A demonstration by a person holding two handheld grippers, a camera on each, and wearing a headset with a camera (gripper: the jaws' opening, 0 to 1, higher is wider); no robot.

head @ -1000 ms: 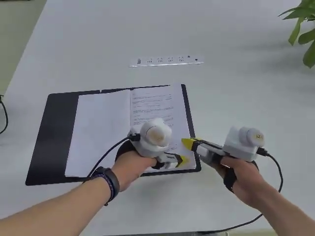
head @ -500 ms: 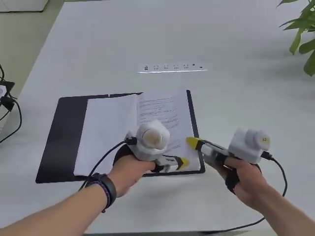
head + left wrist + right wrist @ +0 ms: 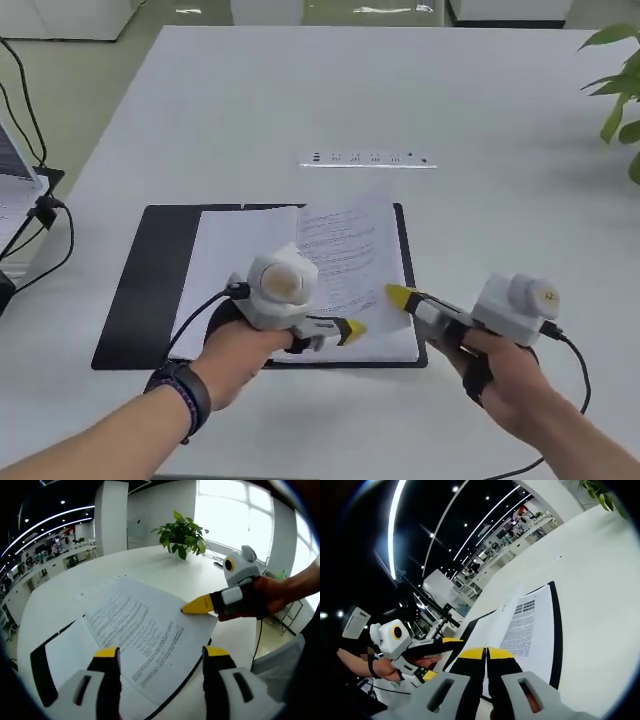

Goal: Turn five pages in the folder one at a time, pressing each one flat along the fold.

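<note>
On the white table (image 3: 500, 100), a black folder (image 3: 150, 300) is lying open and flat, near the front edge and just ahead of both hands. A blank sheet (image 3: 235, 260) is resting on its left half, while a printed page (image 3: 350, 255) is covering the right half. The outer edge of this page is rising off the cover and throwing a shadow beneath it, as the left gripper view shows. The right gripper (image 3: 400, 297) is reaching in from the right with its yellow-tipped jaws pressed together. Its tip is meeting the lifted outer edge of the printed page, which it appears to be pinching. The sheet itself cannot be made out between the jaws in the right gripper view. The left gripper (image 3: 347, 329) is hovering over the lower part of the folder, close to the fold. Its jaws are standing wide apart and gripping nothing, and the printed page is lying beyond them. The left hand (image 3: 235, 350), which is wearing a dark wristband (image 3: 185, 385), is resting at the folder's near edge. A white power strip (image 3: 370, 158) is lying on the table behind the folder, well apart from it. A green potted plant (image 3: 620, 80) is showing at the right edge. Black cables (image 3: 55, 240) are hanging beside the table on the left.
</note>
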